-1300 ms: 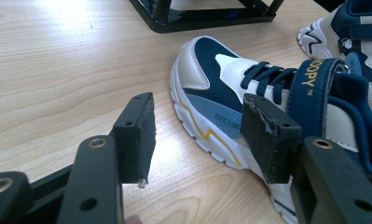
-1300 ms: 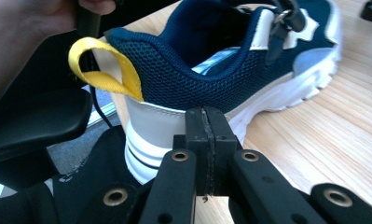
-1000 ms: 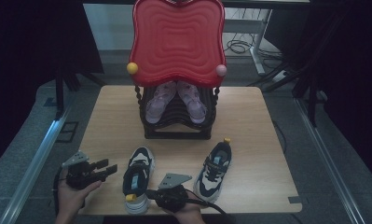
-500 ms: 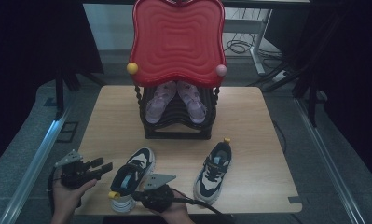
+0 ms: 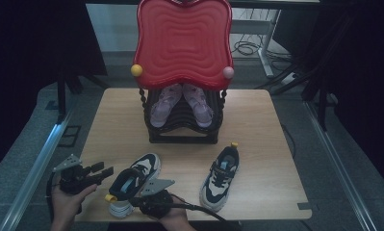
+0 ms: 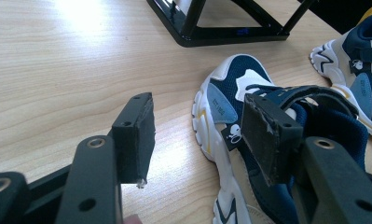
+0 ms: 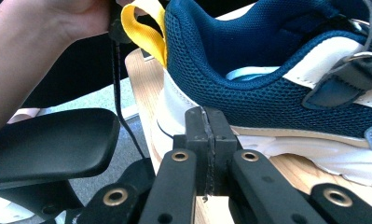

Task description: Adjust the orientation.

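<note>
The pale wooden table (image 5: pixel 271 125) carries a black tiered shoe rack with a glossy red wavy-edged back panel (image 5: pixel 182 43), a pair of pink shoes (image 5: pixel 181 103) tucked inside it. Nearer me, at the front edge, lies the navy mesh-and-white child's sneaker with a yellow heel loop (image 5: pixel 130 182), angled; its twin (image 5: pixel 221 173) sits well apart to its right. I judge this sneaker light, soft in the mesh, firmer at the sole, so the padded heel collar looks the best hold. My left tongs (image 6: pixel 197 135) gape wide beside its strap; my right tongs (image 7: pixel 205 140) are pressed together, empty, against its sole.
</note>
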The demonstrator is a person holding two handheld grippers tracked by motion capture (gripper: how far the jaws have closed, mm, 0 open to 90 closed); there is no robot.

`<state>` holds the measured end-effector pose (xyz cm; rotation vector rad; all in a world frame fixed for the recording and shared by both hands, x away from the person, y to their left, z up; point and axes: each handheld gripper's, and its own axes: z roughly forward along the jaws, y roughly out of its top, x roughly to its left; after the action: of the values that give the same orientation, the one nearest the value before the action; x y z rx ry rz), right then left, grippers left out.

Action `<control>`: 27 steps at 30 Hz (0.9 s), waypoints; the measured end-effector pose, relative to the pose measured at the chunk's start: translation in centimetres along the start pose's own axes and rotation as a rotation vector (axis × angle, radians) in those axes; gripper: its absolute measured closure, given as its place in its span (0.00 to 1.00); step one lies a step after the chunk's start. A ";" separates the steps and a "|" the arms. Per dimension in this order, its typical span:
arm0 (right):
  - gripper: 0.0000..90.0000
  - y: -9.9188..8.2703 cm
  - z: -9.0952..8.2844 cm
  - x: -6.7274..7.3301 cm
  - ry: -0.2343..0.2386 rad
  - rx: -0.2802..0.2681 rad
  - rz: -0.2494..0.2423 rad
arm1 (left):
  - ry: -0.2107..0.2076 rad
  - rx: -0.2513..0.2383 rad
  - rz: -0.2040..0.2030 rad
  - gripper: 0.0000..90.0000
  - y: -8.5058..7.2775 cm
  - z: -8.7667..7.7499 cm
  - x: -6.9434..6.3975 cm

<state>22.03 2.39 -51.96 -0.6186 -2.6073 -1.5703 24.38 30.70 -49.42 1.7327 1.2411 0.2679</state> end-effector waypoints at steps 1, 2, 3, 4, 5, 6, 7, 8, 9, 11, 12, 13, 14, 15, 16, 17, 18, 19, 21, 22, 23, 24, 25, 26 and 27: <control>1.00 0.0 0.0 0.0 -0.003 0.001 -0.001 | 0.000 -0.002 -0.001 0.49 0.0 -0.1 0.0; 1.00 -0.1 -0.1 0.1 -0.004 0.002 -0.003 | 0.001 -0.002 -0.001 0.49 0.0 -0.1 0.1; 1.00 -0.1 -0.2 0.1 -0.005 0.000 -0.005 | 0.000 -0.003 -0.002 0.49 0.0 -0.1 0.1; 1.00 -0.1 -0.4 0.2 -0.008 -0.005 -0.016 | 0.001 -0.003 -0.002 0.49 0.0 -0.1 0.1; 1.00 -0.1 -0.7 0.3 -0.010 -0.007 -0.021 | 0.001 -0.003 -0.003 0.49 0.0 -0.1 0.2; 1.00 0.0 -1.0 0.4 -0.015 -0.013 -0.027 | 0.001 -0.003 -0.003 0.49 0.0 -0.1 0.2; 1.00 0.0 -1.2 0.5 -0.016 -0.021 -0.032 | 0.002 -0.003 -0.003 0.49 0.0 -0.1 0.2; 1.00 0.1 -1.5 0.5 -0.017 -0.029 -0.041 | 0.003 -0.004 -0.002 0.49 0.0 -0.1 0.2; 1.00 0.1 -1.9 0.6 -0.018 -0.034 -0.051 | 0.004 -0.003 -0.002 0.49 0.0 -0.1 0.2; 1.00 0.1 -2.5 0.6 -0.015 -0.042 -0.053 | 0.006 -0.004 -0.003 0.49 0.0 -0.2 0.2; 1.00 0.1 -2.8 0.6 -0.016 -0.045 -0.056 | 0.008 -0.005 -0.004 0.49 0.0 -0.2 0.2; 1.00 0.1 -3.1 0.6 -0.019 -0.046 -0.056 | 0.009 -0.005 -0.005 0.49 0.0 -0.2 0.2; 1.00 0.1 -3.5 0.5 -0.021 -0.048 -0.055 | 0.009 -0.004 -0.005 0.49 0.0 -0.1 0.2; 1.00 0.0 -3.8 0.4 -0.026 -0.050 -0.057 | 0.010 -0.004 -0.006 0.49 0.0 -0.1 0.2; 1.00 0.0 -4.2 0.4 -0.032 -0.050 -0.058 | 0.009 -0.003 -0.006 0.49 -0.1 -0.1 0.2; 1.00 -0.1 -4.5 0.3 -0.037 -0.054 -0.056 | 0.008 -0.002 -0.006 0.49 -0.1 -0.1 0.2; 1.00 -0.1 -5.0 0.2 -0.040 -0.059 -0.054 | 0.008 -0.002 -0.006 0.49 -0.1 -0.1 0.2; 1.00 -0.2 -5.4 0.1 -0.047 -0.063 -0.051 | 0.008 -0.004 -0.007 0.49 -0.1 0.0 0.2; 1.00 -0.4 -6.3 -0.2 -0.061 -0.071 -0.047 | 0.009 -0.003 -0.007 0.49 -0.1 0.0 0.2; 1.00 -0.4 -6.8 -0.3 -0.067 -0.075 -0.040 | 0.010 0.001 -0.007 0.49 -0.1 0.0 0.3; 1.00 -0.5 -7.3 -0.5 -0.077 -0.079 -0.038 | 0.011 0.002 -0.008 0.49 -0.1 0.0 0.3; 1.00 -0.5 -7.8 -0.7 -0.090 -0.082 -0.038 | 0.011 0.002 -0.007 0.49 -0.1 0.0 0.3; 1.00 -0.6 -8.2 -0.9 -0.096 -0.093 -0.034 | 0.012 0.002 -0.007 0.49 -0.1 0.0 0.3; 1.00 -0.6 -8.7 -1.1 -0.105 -0.100 -0.028 | 0.013 0.001 -0.006 0.49 -0.1 0.0 0.3; 1.00 -0.7 -9.1 -1.4 -0.113 -0.104 -0.023 | 0.012 0.000 -0.006 0.49 -0.1 0.0 0.3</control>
<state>21.51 -6.11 -48.39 -0.7062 -2.6341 -1.7365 24.47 30.94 -49.61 1.7298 1.2550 0.2755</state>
